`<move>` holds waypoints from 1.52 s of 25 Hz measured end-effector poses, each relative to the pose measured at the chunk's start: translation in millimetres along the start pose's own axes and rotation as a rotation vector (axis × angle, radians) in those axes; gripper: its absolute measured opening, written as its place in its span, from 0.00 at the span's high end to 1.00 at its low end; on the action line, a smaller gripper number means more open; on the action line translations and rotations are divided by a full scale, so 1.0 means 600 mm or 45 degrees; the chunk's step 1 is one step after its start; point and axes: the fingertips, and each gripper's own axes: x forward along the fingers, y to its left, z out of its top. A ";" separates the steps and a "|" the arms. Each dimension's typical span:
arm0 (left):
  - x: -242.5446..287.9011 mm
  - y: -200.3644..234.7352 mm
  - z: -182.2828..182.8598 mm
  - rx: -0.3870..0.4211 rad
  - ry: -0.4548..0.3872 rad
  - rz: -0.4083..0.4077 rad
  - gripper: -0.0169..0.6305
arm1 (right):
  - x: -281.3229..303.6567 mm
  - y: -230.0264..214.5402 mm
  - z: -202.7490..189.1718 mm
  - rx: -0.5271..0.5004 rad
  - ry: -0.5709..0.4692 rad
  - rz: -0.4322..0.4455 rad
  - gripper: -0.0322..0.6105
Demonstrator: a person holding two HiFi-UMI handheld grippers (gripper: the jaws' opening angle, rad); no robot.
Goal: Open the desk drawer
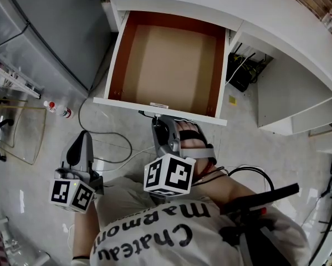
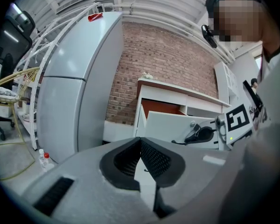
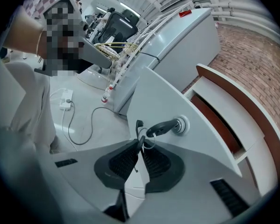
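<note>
The desk drawer [image 1: 168, 54] stands pulled well out from under the white desk [image 1: 210, 4], at 12 o'clock in the head view, with its brown bottom bare. A black-headed key [image 3: 165, 126] sits in the lock [image 3: 181, 124] on the drawer's white front panel [image 3: 163, 101]. The right gripper [image 3: 140, 143] is just below that front, at 6 o'clock from the drawer. Its jaws are nearly together, pinching a thin dark hanging key [image 3: 139, 133] that dangles from the ring on the key in the lock. The left gripper [image 1: 83, 138] is held at 8 o'clock from the right one, well apart from the drawer, with its jaws together and nothing between them. A red-capped bottle [image 1: 59, 110] lies on the floor at 9 o'clock, and a cable [image 1: 107, 137] loops nearby.
</note>
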 end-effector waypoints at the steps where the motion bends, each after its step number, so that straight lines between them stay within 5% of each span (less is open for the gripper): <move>1: -0.002 0.002 0.001 0.006 -0.002 0.006 0.95 | 0.002 0.004 -0.001 0.011 0.000 0.013 0.90; 27: 0.008 0.032 -0.008 -0.020 -0.015 0.013 0.95 | 0.013 0.026 -0.015 -0.097 -0.047 -0.085 0.90; 34: 0.015 0.063 -0.018 -0.094 -0.004 -0.047 0.95 | 0.017 0.029 -0.017 -0.156 0.054 -0.077 0.90; 38: 0.012 0.054 -0.023 -0.112 0.116 -0.134 0.95 | 0.013 0.025 -0.017 -0.079 0.137 -0.054 0.90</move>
